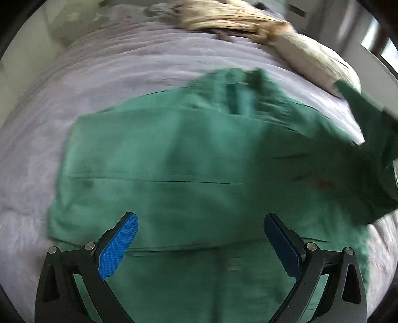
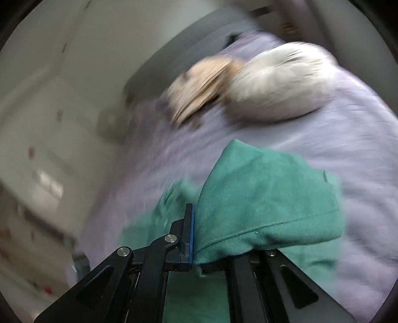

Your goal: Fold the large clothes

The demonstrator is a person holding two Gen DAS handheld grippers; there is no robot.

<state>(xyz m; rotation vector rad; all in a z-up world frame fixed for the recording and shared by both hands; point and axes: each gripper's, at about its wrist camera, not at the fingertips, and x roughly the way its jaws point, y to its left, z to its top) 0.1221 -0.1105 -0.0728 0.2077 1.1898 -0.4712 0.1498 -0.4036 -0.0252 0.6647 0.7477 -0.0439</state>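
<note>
A large green garment (image 1: pixel 189 159) lies spread on a bed with a lilac sheet (image 1: pixel 104 69). My left gripper (image 1: pixel 200 224) is open and empty, its blue pads (image 1: pixel 119 246) hovering over the garment's near part. One sleeve (image 1: pixel 373 139) is lifted up at the right of the left wrist view. My right gripper (image 2: pixel 195 233) is shut on that green sleeve (image 2: pixel 268 198), which drapes over its right finger and hides it. The right wrist view is blurred by motion.
A beige garment (image 1: pixel 223 15) and a white pillow (image 1: pixel 311 54) lie at the far end of the bed; they also show in the right wrist view (image 2: pixel 278 84). A grey headboard (image 2: pixel 179 44) and white wall stand beyond.
</note>
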